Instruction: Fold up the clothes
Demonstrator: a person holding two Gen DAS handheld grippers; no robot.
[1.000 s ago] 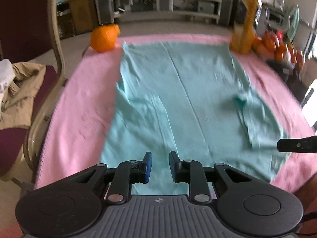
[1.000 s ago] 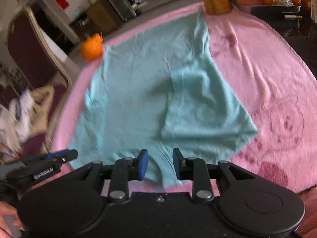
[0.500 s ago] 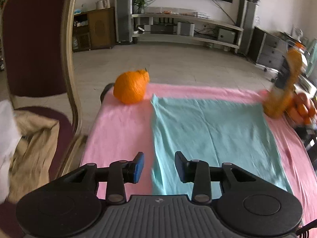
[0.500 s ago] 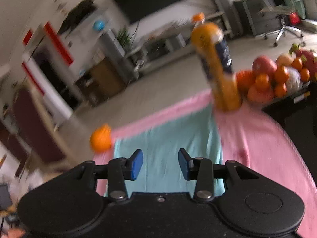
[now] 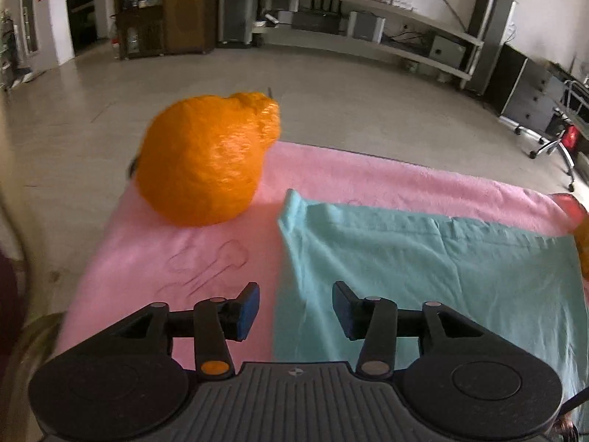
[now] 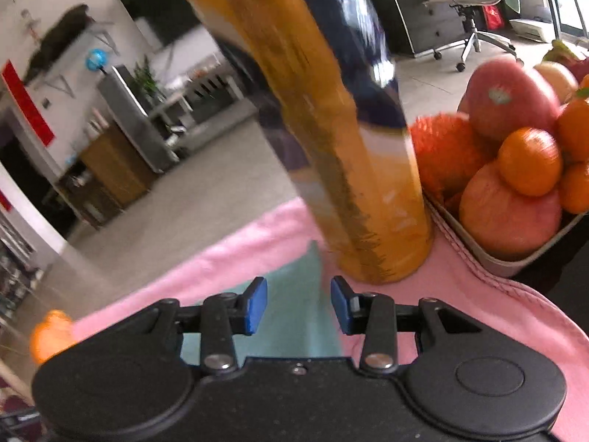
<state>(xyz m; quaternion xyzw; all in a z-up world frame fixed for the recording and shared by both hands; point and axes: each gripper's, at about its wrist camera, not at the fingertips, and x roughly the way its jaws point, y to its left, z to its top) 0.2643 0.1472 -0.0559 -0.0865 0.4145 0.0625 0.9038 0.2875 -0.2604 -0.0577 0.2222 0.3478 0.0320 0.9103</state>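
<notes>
At the teal garment's [image 5: 434, 280] far corners, both hand-held grippers [image 5: 295, 307] [image 6: 298, 307] stood spread, left still opening; the right risked toppling the juice bottle [image 6: 342, 154] just beside it.

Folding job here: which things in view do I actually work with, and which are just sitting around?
For the job: teal garment; left gripper, jaws opening, nothing between them; right gripper, open and empty.

Lying about: orange bag; juice bottle; fruit tray; pink blanket underneath.
</notes>
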